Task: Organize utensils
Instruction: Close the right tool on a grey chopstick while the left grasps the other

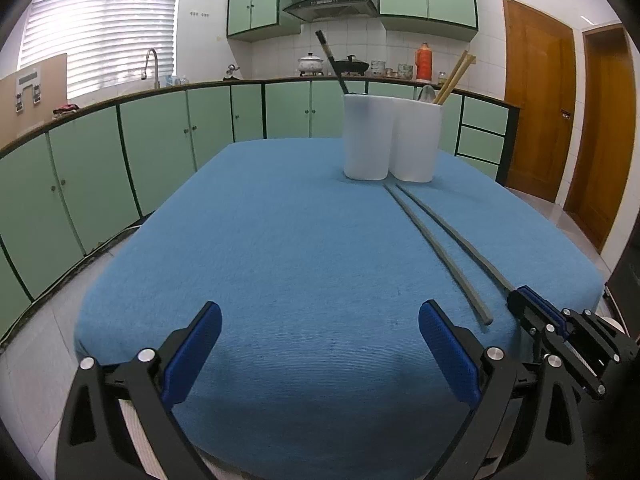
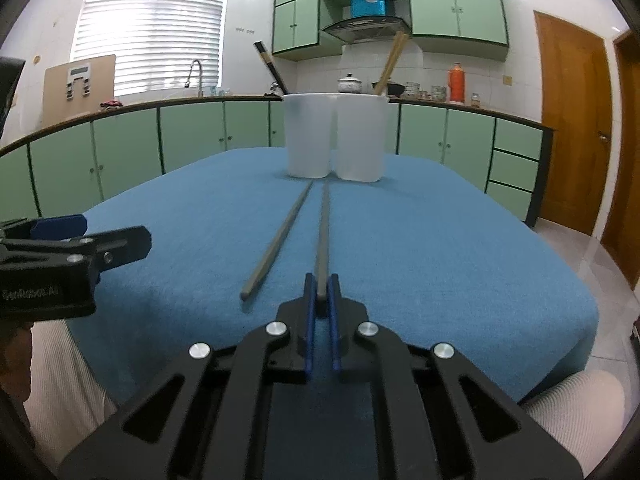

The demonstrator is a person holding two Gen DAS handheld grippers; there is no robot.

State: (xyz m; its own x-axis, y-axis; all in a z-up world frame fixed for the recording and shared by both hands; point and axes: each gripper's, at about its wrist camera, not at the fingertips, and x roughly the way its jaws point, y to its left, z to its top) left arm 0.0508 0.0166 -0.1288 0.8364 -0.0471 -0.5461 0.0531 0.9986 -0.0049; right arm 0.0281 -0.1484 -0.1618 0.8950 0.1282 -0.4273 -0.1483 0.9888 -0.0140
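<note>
Two grey chopsticks lie on the blue tablecloth [image 1: 280, 240], pointing toward two white cups. My right gripper [image 2: 321, 292] is shut on the near end of the right grey chopstick [image 2: 323, 232]; it also shows in the left wrist view [image 1: 448, 222]. The other grey chopstick [image 2: 280, 240] lies free beside it, and shows in the left wrist view [image 1: 436, 252]. My left gripper [image 1: 320, 340] is open and empty above the near table edge. The left white cup [image 1: 367, 136] holds a dark utensil; the right white cup [image 1: 416, 138] holds wooden chopsticks [image 1: 454, 76].
The table [image 2: 480, 260] stands in a kitchen with green cabinets [image 1: 160, 152] behind and wooden doors [image 1: 536, 96] at the right. The left gripper's body [image 2: 60, 256] sits at the left in the right wrist view. Tiled floor surrounds the table.
</note>
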